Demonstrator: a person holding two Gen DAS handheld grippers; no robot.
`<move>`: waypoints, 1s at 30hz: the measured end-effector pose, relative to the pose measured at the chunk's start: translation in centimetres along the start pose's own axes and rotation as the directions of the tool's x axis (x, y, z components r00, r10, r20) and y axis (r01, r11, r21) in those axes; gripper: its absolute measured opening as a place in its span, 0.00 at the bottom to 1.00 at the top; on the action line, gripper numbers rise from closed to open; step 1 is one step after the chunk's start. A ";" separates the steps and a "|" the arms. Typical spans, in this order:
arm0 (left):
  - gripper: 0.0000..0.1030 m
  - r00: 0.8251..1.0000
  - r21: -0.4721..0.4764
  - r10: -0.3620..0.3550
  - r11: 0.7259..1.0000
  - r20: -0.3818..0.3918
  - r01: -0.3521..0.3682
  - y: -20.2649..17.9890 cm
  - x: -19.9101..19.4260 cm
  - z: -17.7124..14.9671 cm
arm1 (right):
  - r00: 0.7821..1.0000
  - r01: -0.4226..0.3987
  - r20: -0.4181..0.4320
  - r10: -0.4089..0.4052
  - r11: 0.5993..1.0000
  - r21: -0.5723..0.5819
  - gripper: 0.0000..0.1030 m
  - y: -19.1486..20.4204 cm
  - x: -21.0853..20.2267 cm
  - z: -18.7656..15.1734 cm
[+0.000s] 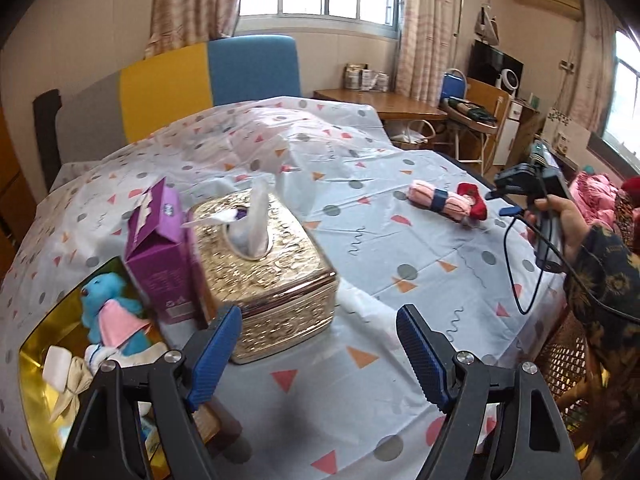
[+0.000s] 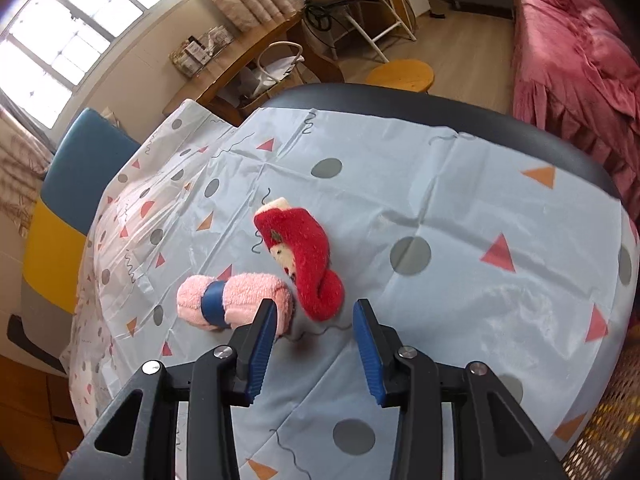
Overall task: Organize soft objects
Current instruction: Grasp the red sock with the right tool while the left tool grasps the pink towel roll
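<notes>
Left gripper (image 1: 318, 356): jaws wide apart, nothing between the pads; it hangs over bare tablecloth just in front of the gold tissue box.
Right gripper (image 2: 316, 346): jaws part-way apart and empty; it points down at the cloth just short of the two soft items. In the left wrist view a hand (image 1: 560, 220) holds it at the table's right edge.
Red sock (image 2: 304, 262): lies on the tablecloth (image 2: 460, 208), its curled end just ahead of the gap between the right jaws, not touched.
Pink towel roll (image 2: 236, 300): wrapped by a blue band, lies just left of the red sock; the left pad of the right gripper overlaps its near end in view, contact cannot be told.
Gold tissue box (image 1: 268, 272): stands on the cloth, a tissue sticking up.
Purple carton (image 1: 164, 252): stands against the box's left side.
Gold tray (image 1: 36, 360): at the left edge, holding a blue plush toy (image 1: 108, 304) and pale cloth items.
</notes>
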State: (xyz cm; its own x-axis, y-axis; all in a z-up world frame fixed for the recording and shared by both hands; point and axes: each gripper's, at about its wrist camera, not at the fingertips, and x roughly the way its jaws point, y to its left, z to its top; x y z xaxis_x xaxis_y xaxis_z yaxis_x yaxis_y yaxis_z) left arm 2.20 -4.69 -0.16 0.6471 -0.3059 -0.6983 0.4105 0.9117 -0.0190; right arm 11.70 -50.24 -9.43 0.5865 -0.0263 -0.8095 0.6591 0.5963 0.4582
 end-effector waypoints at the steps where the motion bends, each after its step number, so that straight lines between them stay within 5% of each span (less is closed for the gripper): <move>1: 0.78 1.000 0.003 -0.011 1.000 -0.004 0.011 -0.3 0.2 0.2 | 1.000 0.007 -0.004 -0.007 1.000 -0.017 0.39 0.2 0.4 0.4; 19: 0.78 0.994 0.065 -0.086 0.994 -0.062 0.090 -4.8 4.1 3.5 | 0.997 0.034 -0.059 -0.050 0.969 -0.245 0.39 3.2 7.4 3.7; 24: 0.78 0.989 0.063 -0.104 0.992 -0.101 0.111 -5.8 5.7 4.1 | 0.990 -0.038 -0.140 -0.015 0.930 -0.366 0.21 5.6 7.8 1.9; 27: 0.78 0.983 0.053 -0.131 0.989 -0.126 0.139 -6.3 6.7 4.8 | 0.966 -0.143 -0.255 0.044 0.911 -0.387 0.19 6.9 8.0 0.2; 30: 0.78 0.977 0.034 -0.146 0.988 -0.155 0.153 -6.9 8.1 5.7 | 0.965 -0.163 -0.257 0.058 0.897 -0.410 0.19 7.7 7.0 -0.7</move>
State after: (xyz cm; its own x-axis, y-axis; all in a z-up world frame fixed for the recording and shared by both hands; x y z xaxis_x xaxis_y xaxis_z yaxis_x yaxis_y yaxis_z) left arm 8.28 -15.01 -1.62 0.4727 -0.3893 -0.7906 0.5263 0.8443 -0.1011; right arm 20.57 -45.29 -11.81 0.4833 0.2153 -0.8486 0.3026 0.8685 0.3927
